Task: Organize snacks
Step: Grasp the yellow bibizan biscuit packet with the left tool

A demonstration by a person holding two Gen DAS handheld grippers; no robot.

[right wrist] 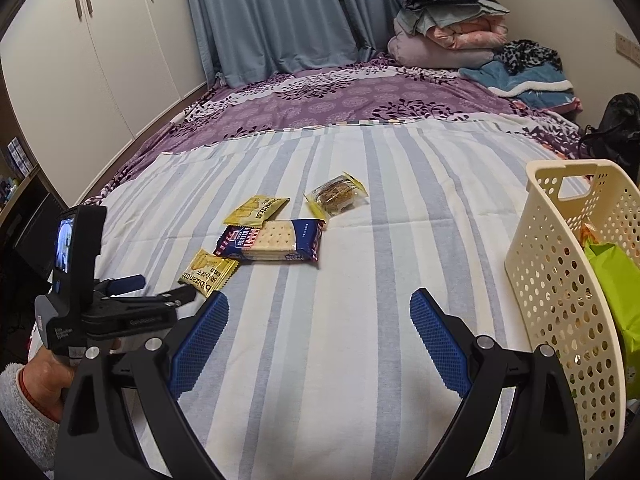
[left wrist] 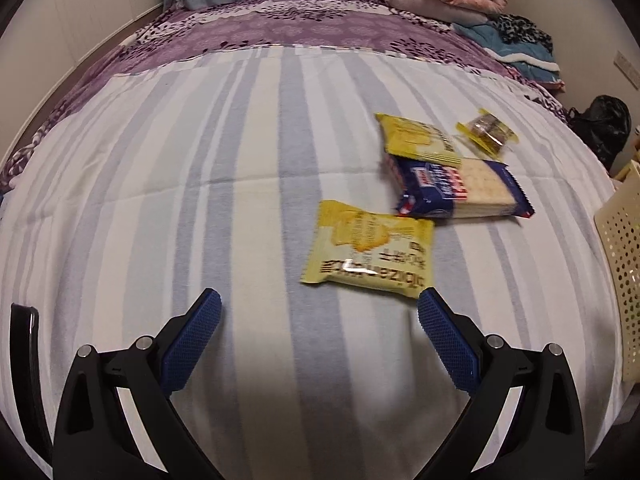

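Hovering over the striped bedspread (left wrist: pixel 168 200), my left gripper (left wrist: pixel 319 304) has its blue-padded fingers spread wide with nothing between them. Just ahead of the right fingertip lies the nearest yellow snack packet (left wrist: pixel 370 254), flat on the cloth and not touched. Beyond it sits the blue cracker pack (left wrist: pixel 460 188), and a second yellow packet (left wrist: pixel 420 140) leans partly on that pack's far edge. A small clear-wrapped round snack (left wrist: pixel 486 130) lies apart, further to the right. At the right border I catch the perforated wall of the cream basket (left wrist: pixel 618 248).

My right gripper (right wrist: pixel 319 304) is likewise spread open and holds nothing, hanging above bare stripes. Directly to its right stands the cream basket (right wrist: pixel 560 280), with a green bag (right wrist: pixel 616 288) inside it. To the left, my left hand (right wrist: pixel 48 376) grips the other tool, whose tip reaches close to the nearest yellow snack packet (right wrist: pixel 208 274). Further out lie the blue cracker pack (right wrist: pixel 272 240), the second yellow packet (right wrist: pixel 256 210) and the clear-wrapped round snack (right wrist: pixel 336 196). Past the stripes comes a purple floral cover (right wrist: pixel 340 96), then folded bedding (right wrist: pixel 448 28) stacked by the blue curtains (right wrist: pixel 272 12).
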